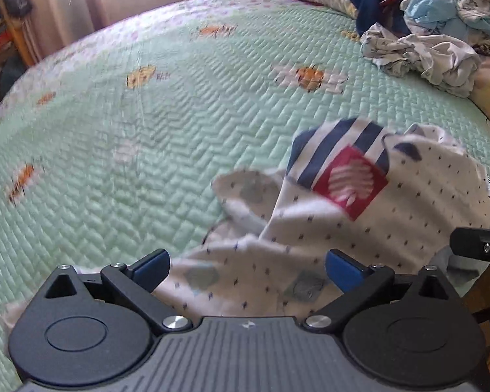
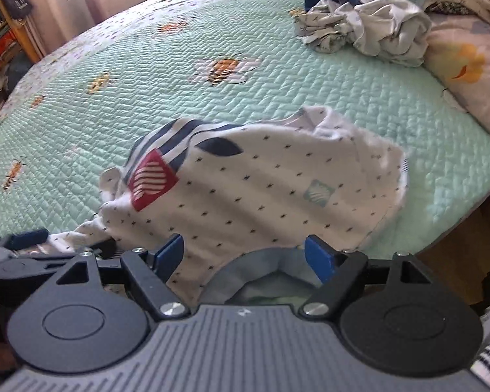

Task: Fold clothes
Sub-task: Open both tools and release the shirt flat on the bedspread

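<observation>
White dotted shirt (image 1: 359, 228) with navy stripes and a red patch (image 1: 349, 181) is seen crumpled at the near edge of the bed (image 1: 147, 130), on the green quilted cover. Left tool (image 1: 246, 269) is spread wide, fabric lying between the blue pads, not pinched. Right tool (image 2: 245, 254) is also spread, shirt hem draped between the pads, no clamping visible. Unfolded clothes pile (image 2: 369, 29) is heaped at the far right corner, beside a pillow (image 2: 467, 65).

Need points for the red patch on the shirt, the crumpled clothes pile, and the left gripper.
red patch (image 1: 349, 181), left wrist view, on its striped middle.
clothes pile (image 2: 375, 29), right wrist view, on the crumpled grey-white garment in front.
left gripper (image 1: 247, 269), left wrist view, midway between the blue fingertips, jaws wide apart.
</observation>
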Motion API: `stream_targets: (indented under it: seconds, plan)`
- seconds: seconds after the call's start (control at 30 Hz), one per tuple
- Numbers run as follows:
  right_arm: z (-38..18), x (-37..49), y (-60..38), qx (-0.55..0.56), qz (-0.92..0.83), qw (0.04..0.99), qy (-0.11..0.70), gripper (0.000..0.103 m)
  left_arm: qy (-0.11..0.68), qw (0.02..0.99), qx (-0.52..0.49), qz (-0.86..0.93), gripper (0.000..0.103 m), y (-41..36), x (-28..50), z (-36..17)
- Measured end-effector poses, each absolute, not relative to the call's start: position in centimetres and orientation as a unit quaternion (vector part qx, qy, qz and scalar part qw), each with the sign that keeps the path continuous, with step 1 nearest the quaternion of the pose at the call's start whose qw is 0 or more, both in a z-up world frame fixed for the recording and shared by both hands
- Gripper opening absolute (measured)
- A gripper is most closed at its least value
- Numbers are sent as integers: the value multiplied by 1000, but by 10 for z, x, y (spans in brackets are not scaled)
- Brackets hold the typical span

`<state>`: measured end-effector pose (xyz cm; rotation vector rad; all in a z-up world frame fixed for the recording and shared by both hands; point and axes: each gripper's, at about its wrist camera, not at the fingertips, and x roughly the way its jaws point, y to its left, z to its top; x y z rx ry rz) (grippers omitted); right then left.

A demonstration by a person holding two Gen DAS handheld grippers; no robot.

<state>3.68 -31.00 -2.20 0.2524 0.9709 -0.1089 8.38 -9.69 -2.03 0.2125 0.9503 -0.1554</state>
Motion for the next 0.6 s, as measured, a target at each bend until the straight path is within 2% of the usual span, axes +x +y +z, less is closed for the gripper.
stream_targets:
  seconds: [0.47, 0.6]
  plan:
    - [0, 3, -292, 109, -45, 894, 432, 82, 441, 890, 79, -84, 102, -83, 48, -4]
    - [-5, 4, -292, 113, -36, 902, 416, 82, 457, 883, 73, -86, 102, -75, 55, -19]
